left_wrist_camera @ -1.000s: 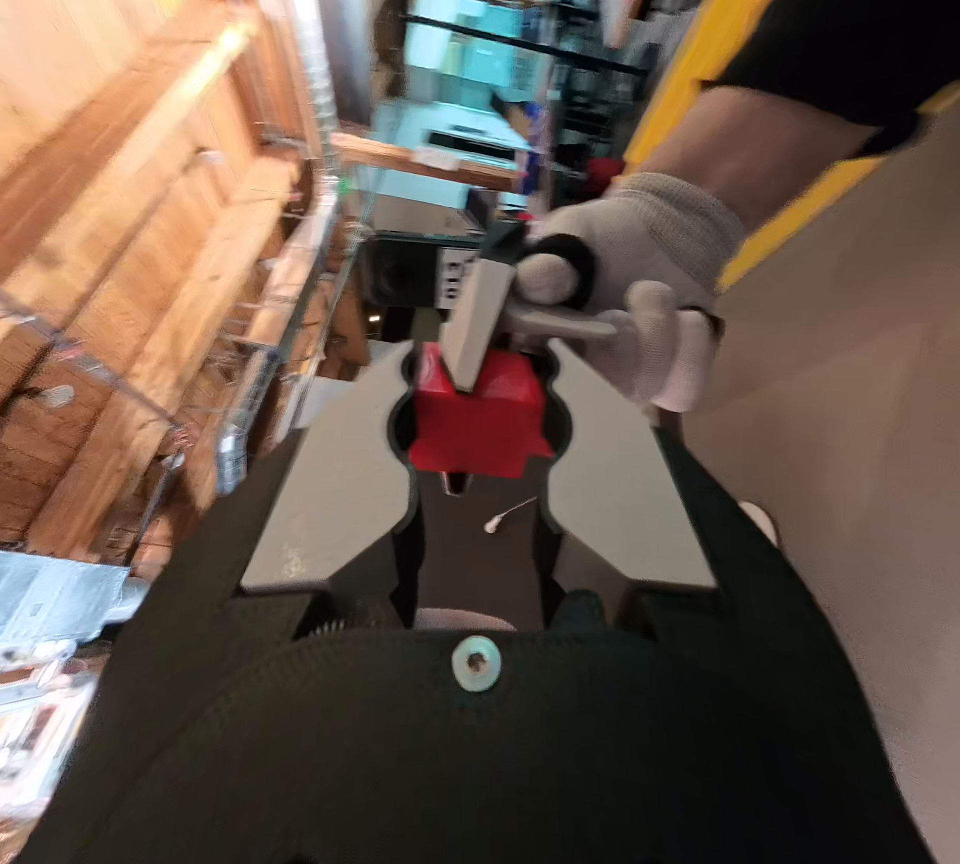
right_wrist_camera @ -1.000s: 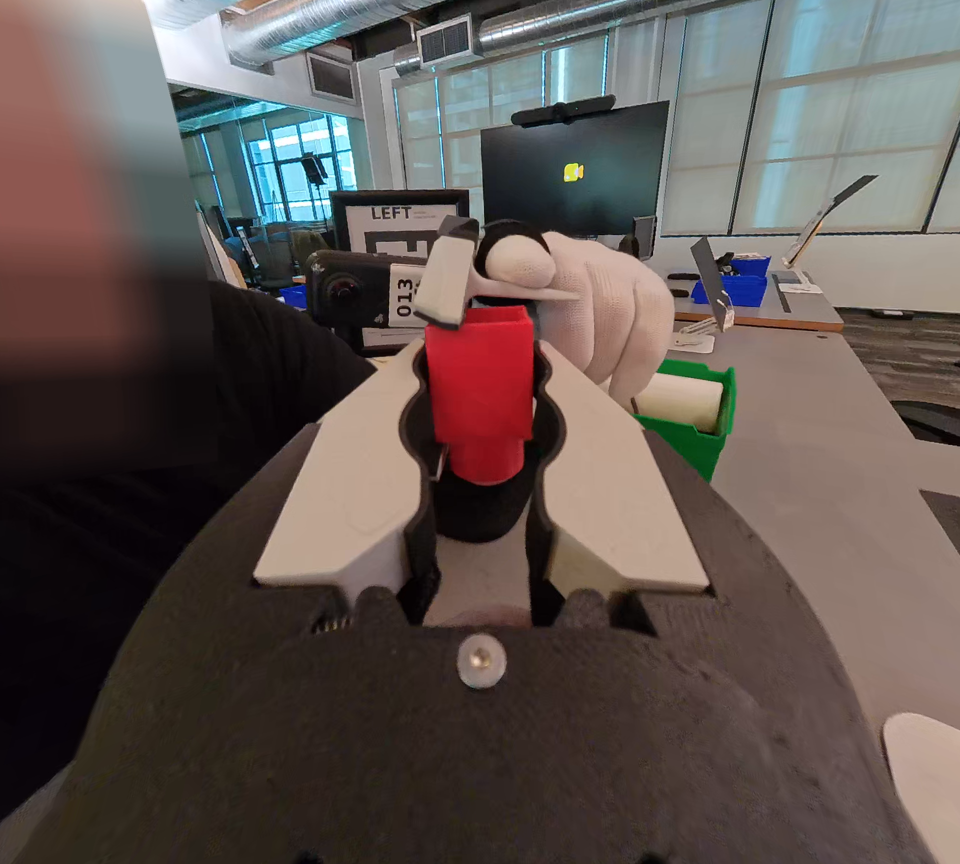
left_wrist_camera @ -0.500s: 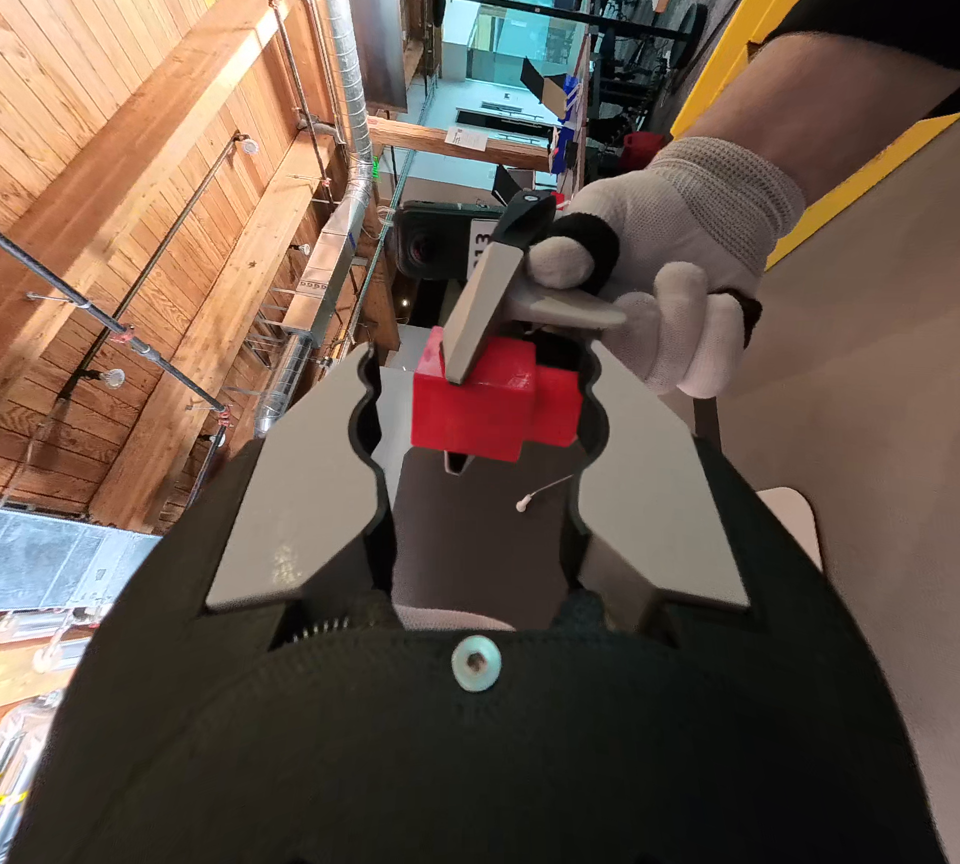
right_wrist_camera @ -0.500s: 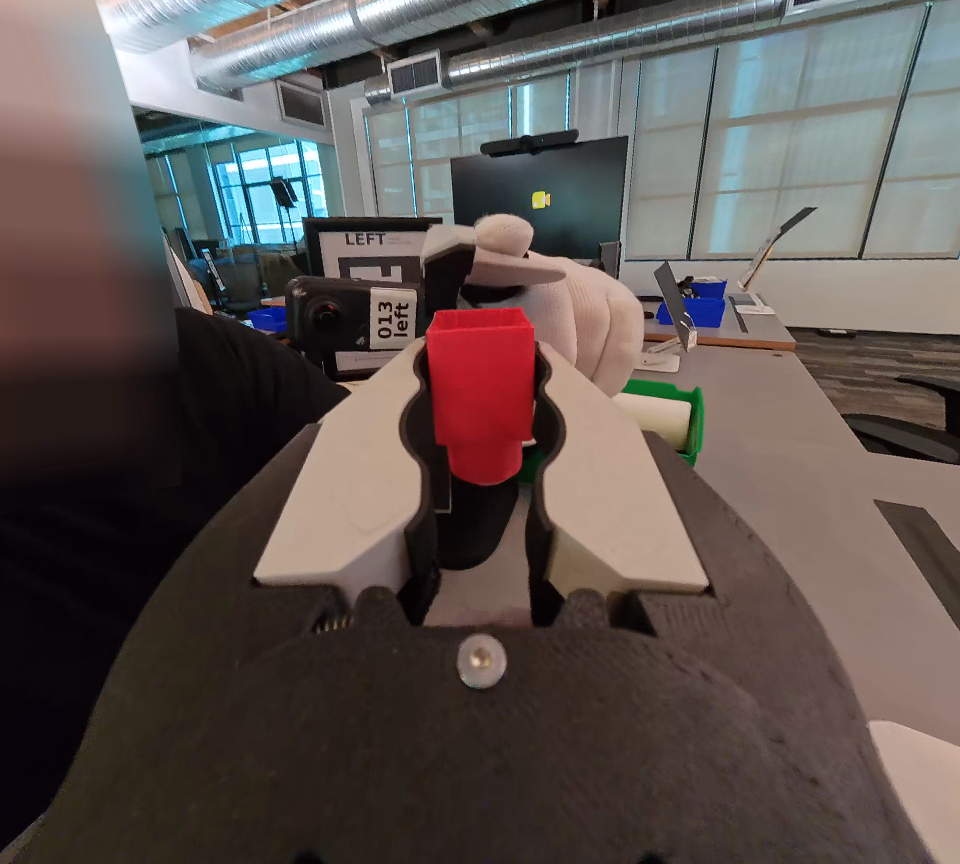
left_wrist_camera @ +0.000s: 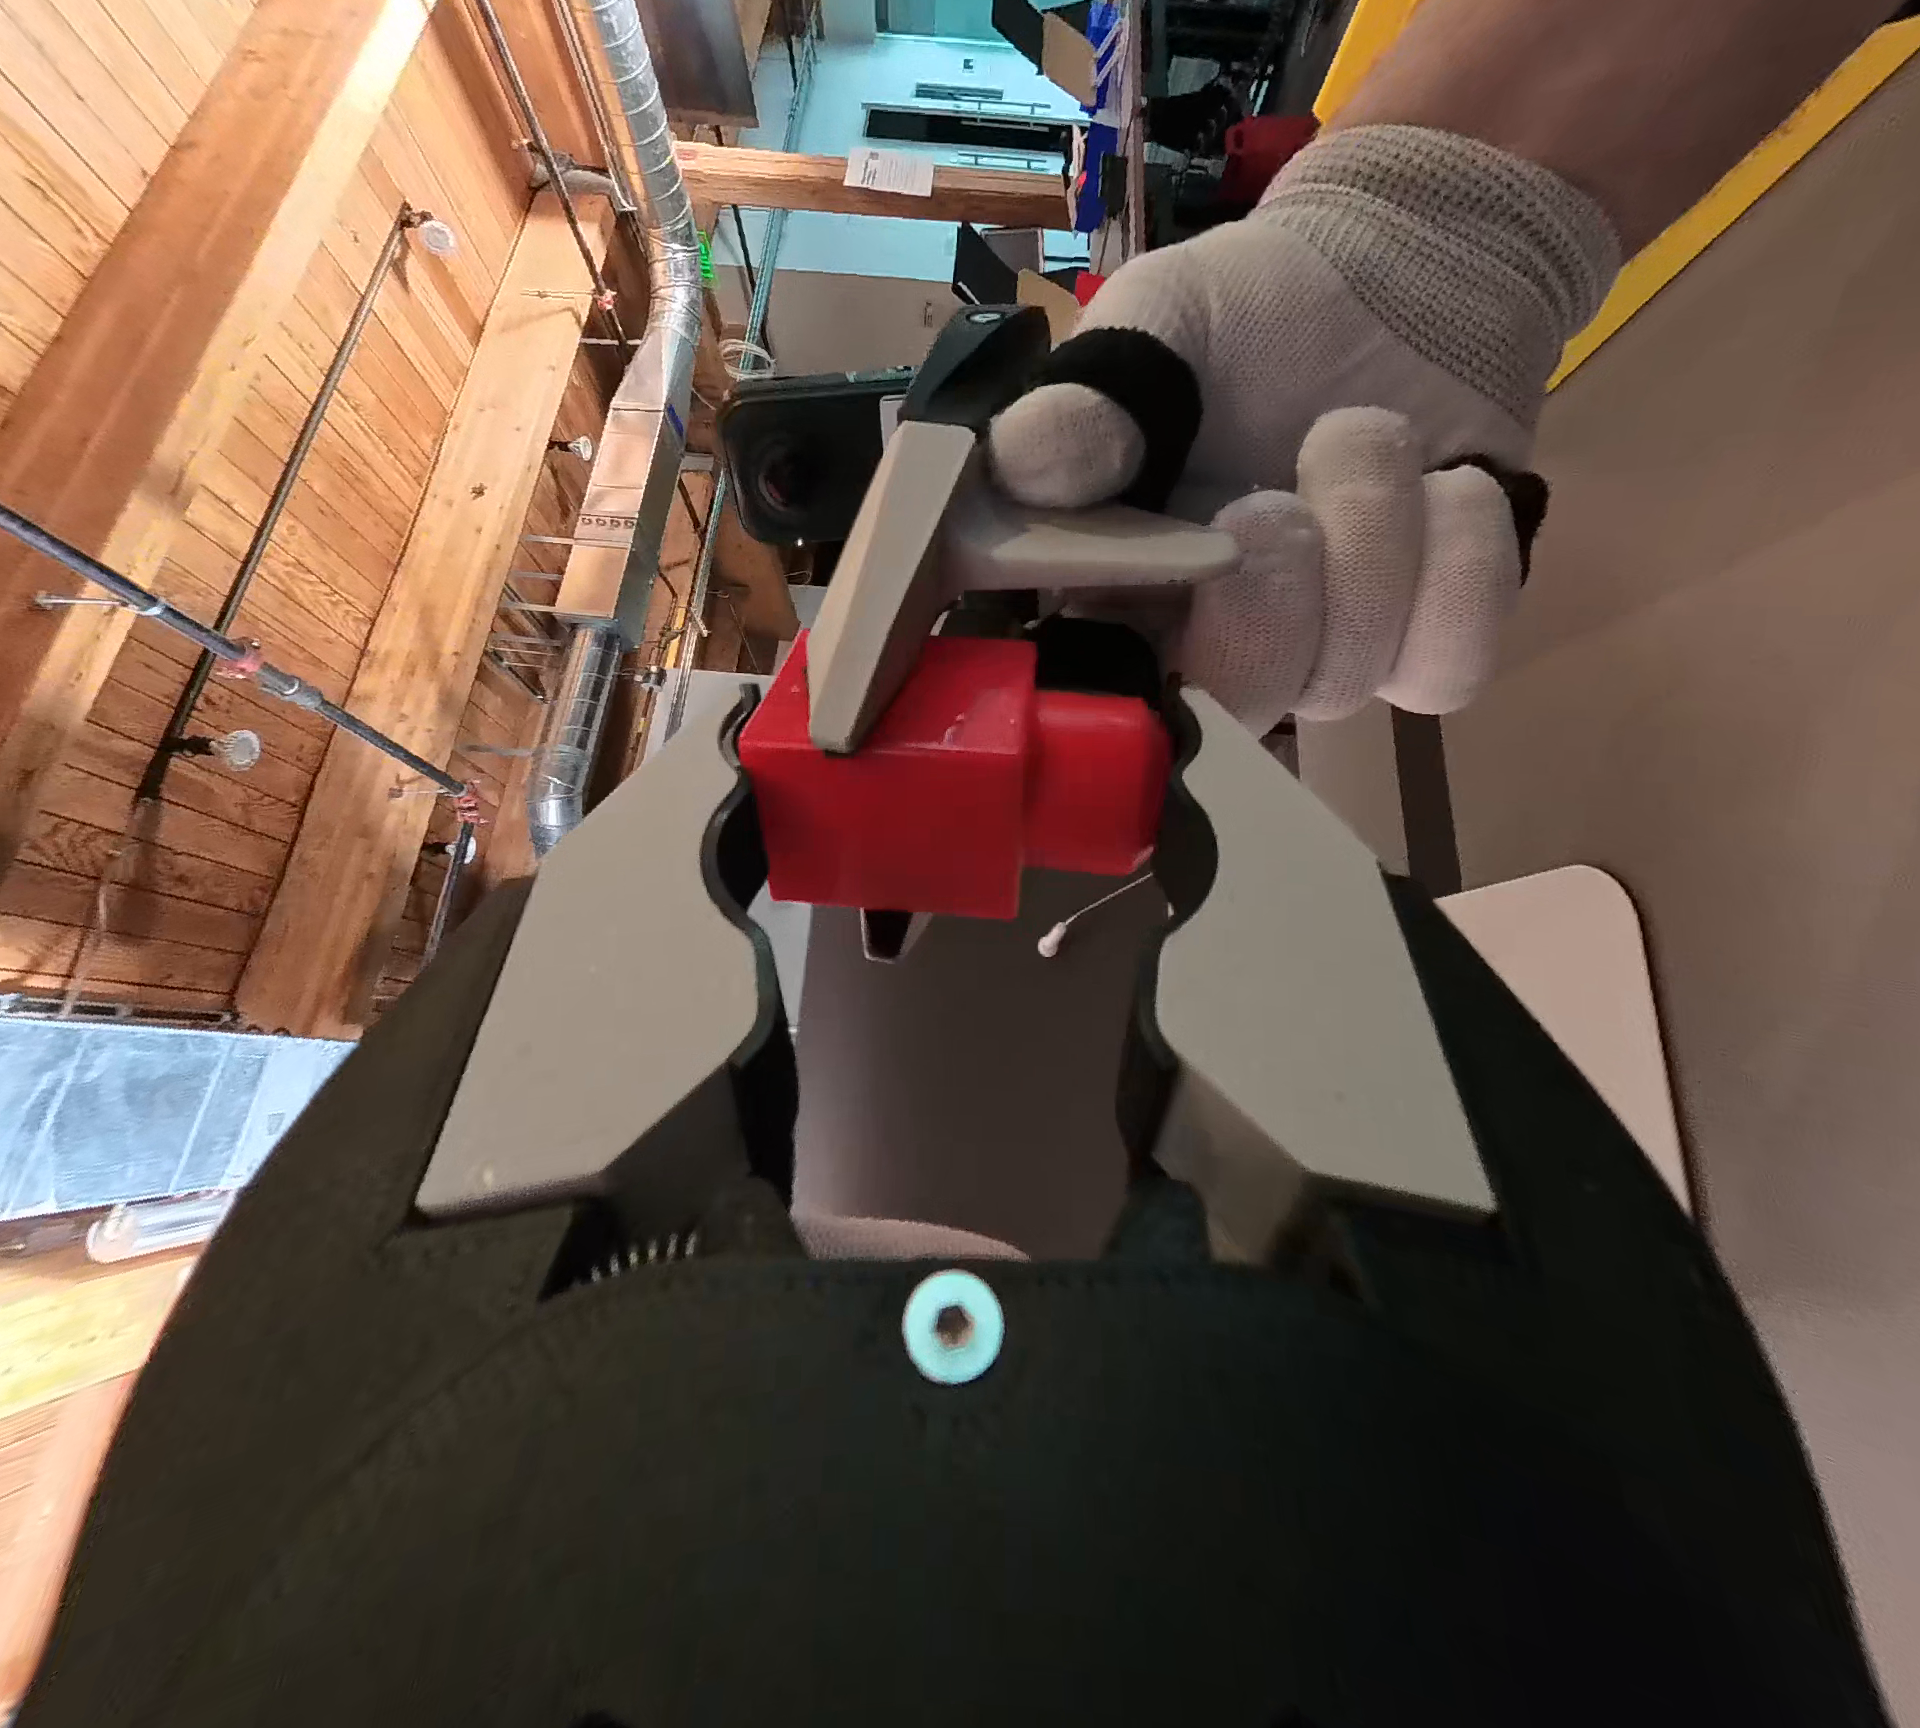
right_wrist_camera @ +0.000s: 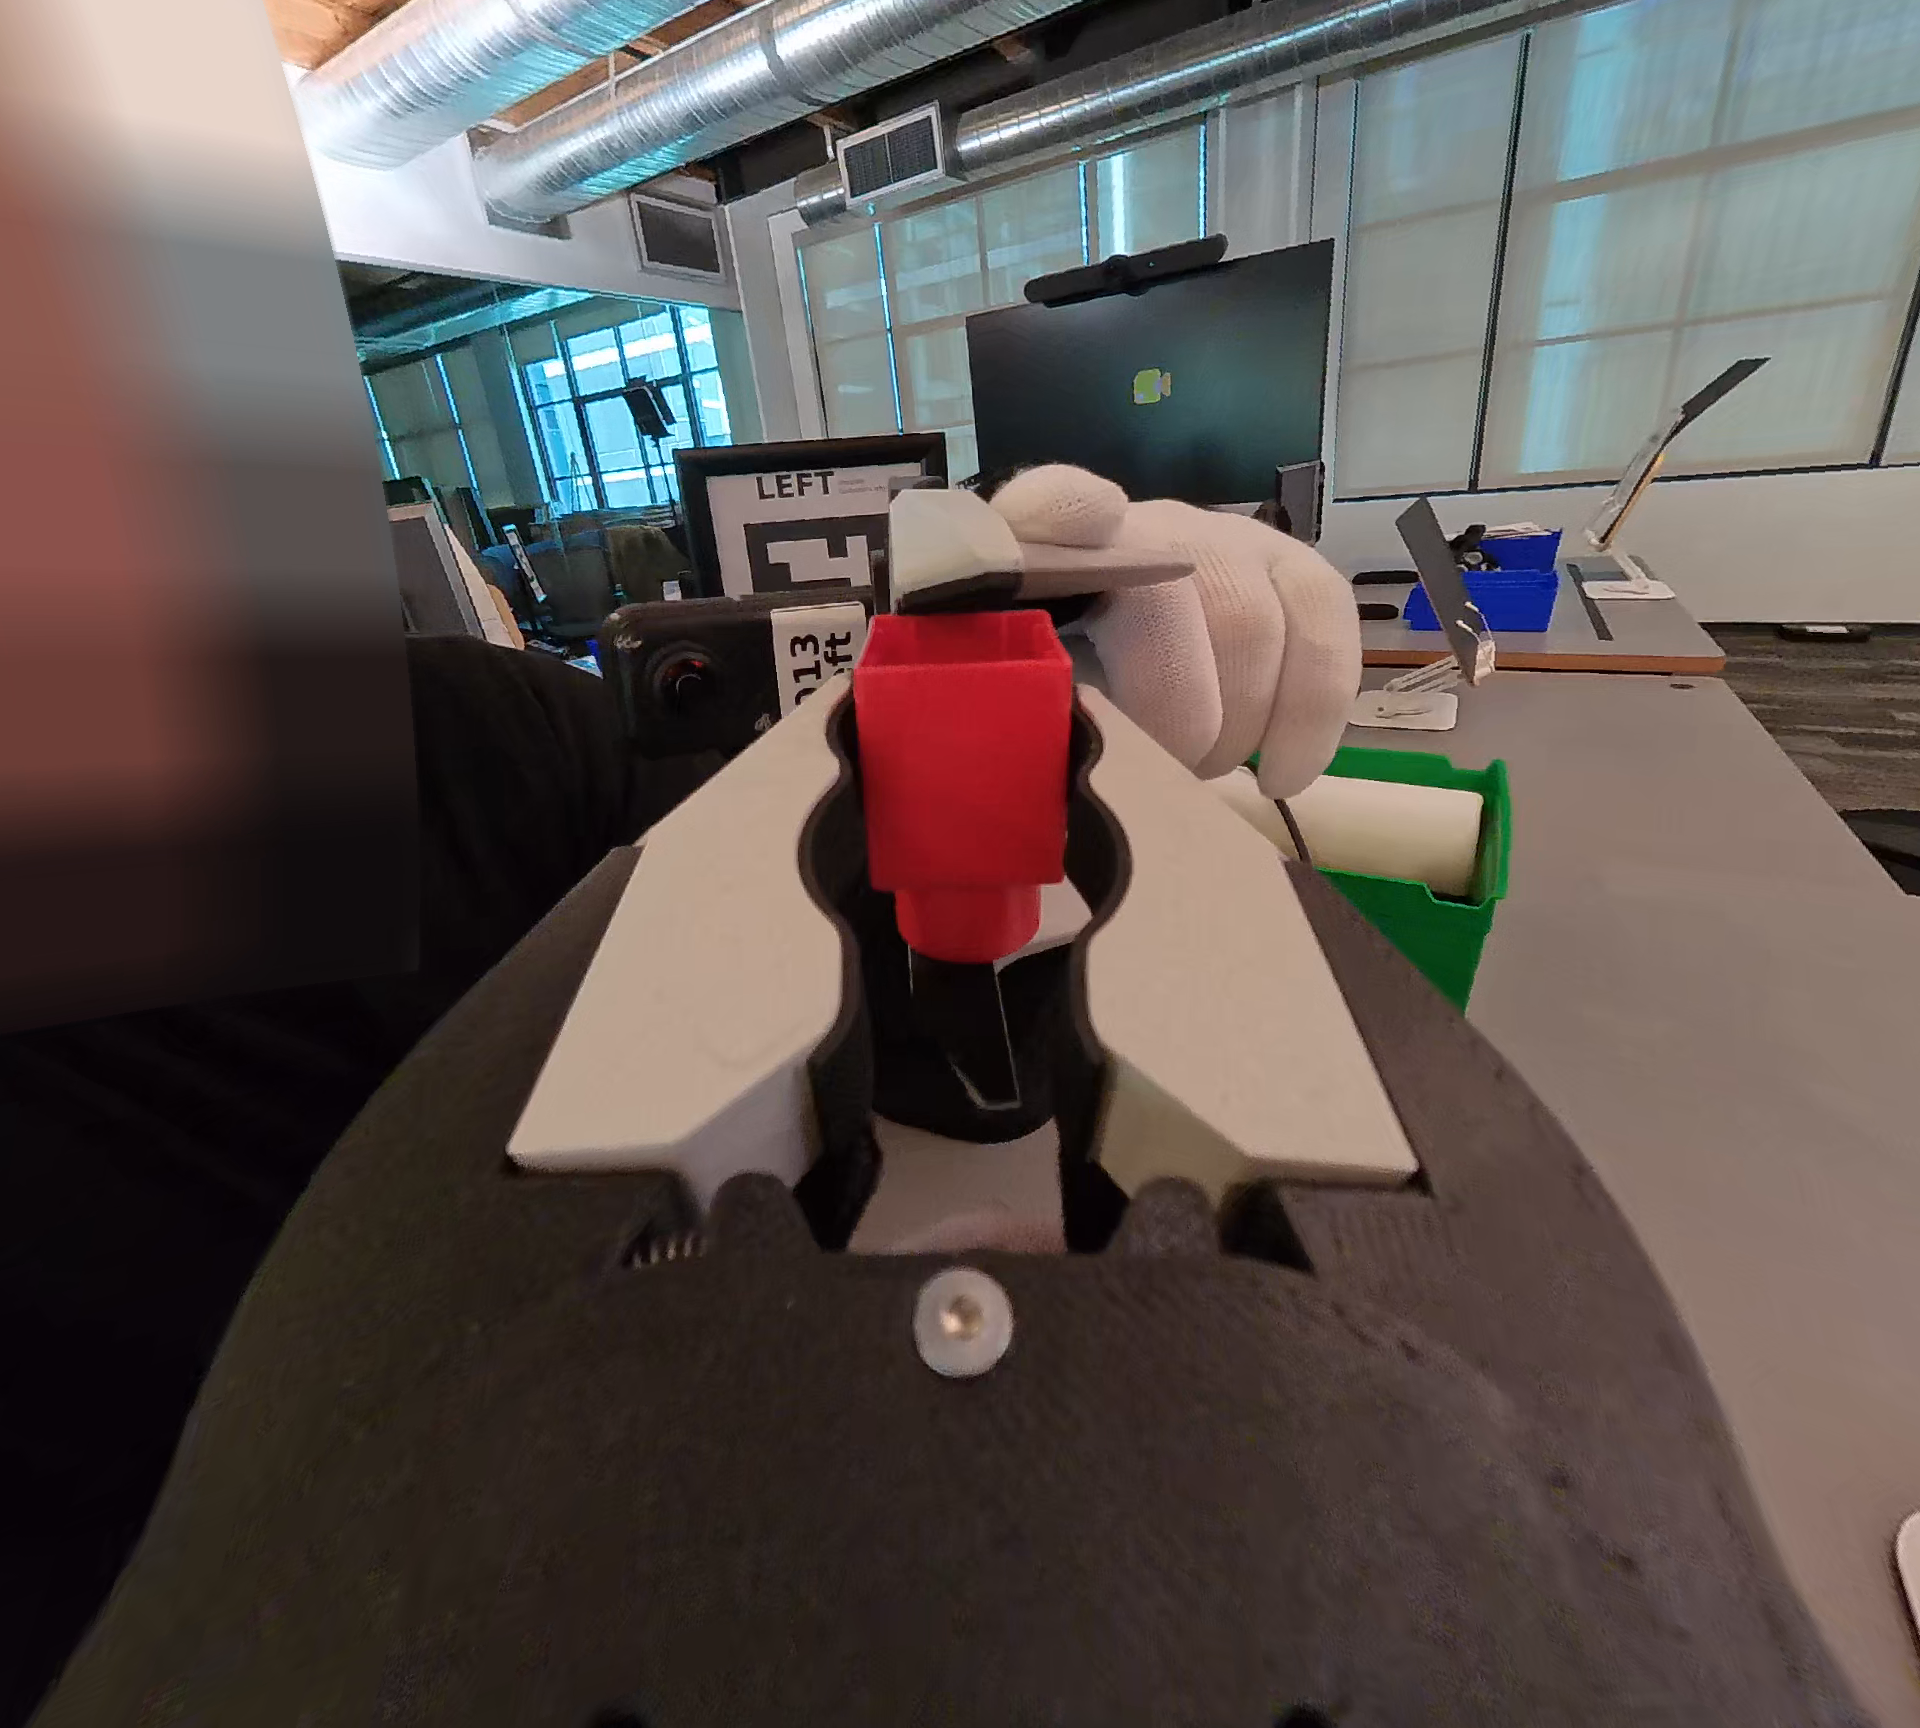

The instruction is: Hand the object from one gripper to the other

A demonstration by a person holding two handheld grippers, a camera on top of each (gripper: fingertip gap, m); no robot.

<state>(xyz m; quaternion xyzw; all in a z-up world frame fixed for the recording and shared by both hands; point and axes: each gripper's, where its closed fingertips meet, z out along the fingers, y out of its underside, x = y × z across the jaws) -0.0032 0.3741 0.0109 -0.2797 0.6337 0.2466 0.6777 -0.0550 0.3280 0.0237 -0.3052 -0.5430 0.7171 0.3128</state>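
The object is a red plastic block with a narrower red stub point(left_wrist_camera: 894, 795). In the right wrist view it stands upright point(right_wrist_camera: 961, 764), and my right gripper point(right_wrist_camera: 961, 722) is shut on its two sides. In the left wrist view my left gripper point(left_wrist_camera: 961, 722) is open, with its jaws standing to either side of the block's two ends. The right gripper's upper finger point(left_wrist_camera: 883, 577) presses on the block there, held by a white-gloved hand point(left_wrist_camera: 1351, 452). In the right wrist view one left finger point(right_wrist_camera: 951, 546) sits just above the block.
A green bin point(right_wrist_camera: 1434, 909) holding a white roll point(right_wrist_camera: 1371, 826) stands on the grey table point(right_wrist_camera: 1662, 1003) behind and to the right of the grippers. Blue bins point(right_wrist_camera: 1486, 598) and a dark screen point(right_wrist_camera: 1153, 390) are farther back. A black sleeve fills the left of the right wrist view. Across from one pair of fingers to the other is roughly 6 cm.
The left gripper's jaws have opened and let go of the red block. The right gripper has stayed shut on it. Both views have shifted slightly.
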